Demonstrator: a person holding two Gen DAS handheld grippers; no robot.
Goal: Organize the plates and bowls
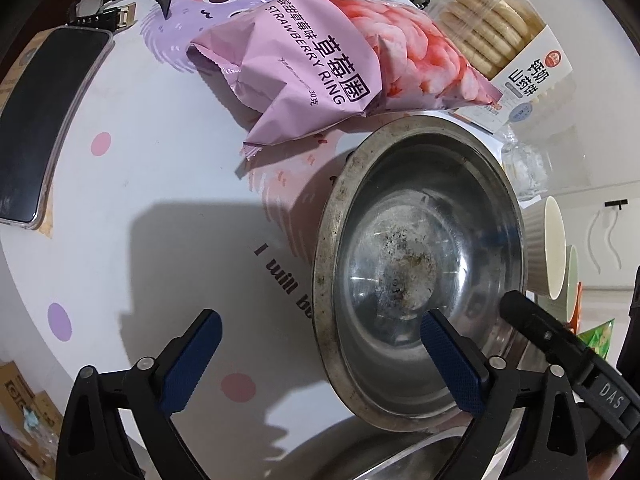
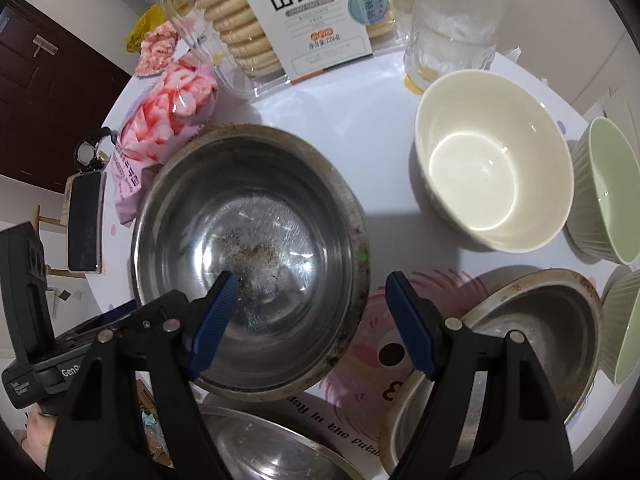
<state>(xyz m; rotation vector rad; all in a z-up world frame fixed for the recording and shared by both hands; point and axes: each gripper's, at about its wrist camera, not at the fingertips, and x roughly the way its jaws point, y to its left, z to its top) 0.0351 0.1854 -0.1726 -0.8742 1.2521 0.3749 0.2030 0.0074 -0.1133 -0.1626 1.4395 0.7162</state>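
A worn steel bowl (image 1: 416,264) (image 2: 248,256) stands upright on the white printed table (image 1: 160,184). My left gripper (image 1: 324,360) is open and straddles the bowl's left rim, one blue pad (image 1: 448,364) hanging over the inside. My right gripper (image 2: 312,320) is open across the opposite rim, with its left pad (image 2: 212,320) over the inside. No pad visibly presses the metal. A cream bowl (image 2: 496,160) and a green ribbed bowl (image 2: 612,192) stand to the right. Two more steel bowls (image 2: 536,340) lie tilted together at lower right.
A pink snack bag (image 1: 320,64), a biscuit pack (image 1: 492,40) and a glass (image 2: 452,28) crowd the far side. A phone (image 1: 44,120) and a watch (image 1: 108,4) lie at the left edge. Another steel dish (image 2: 272,440) sits near the front edge.
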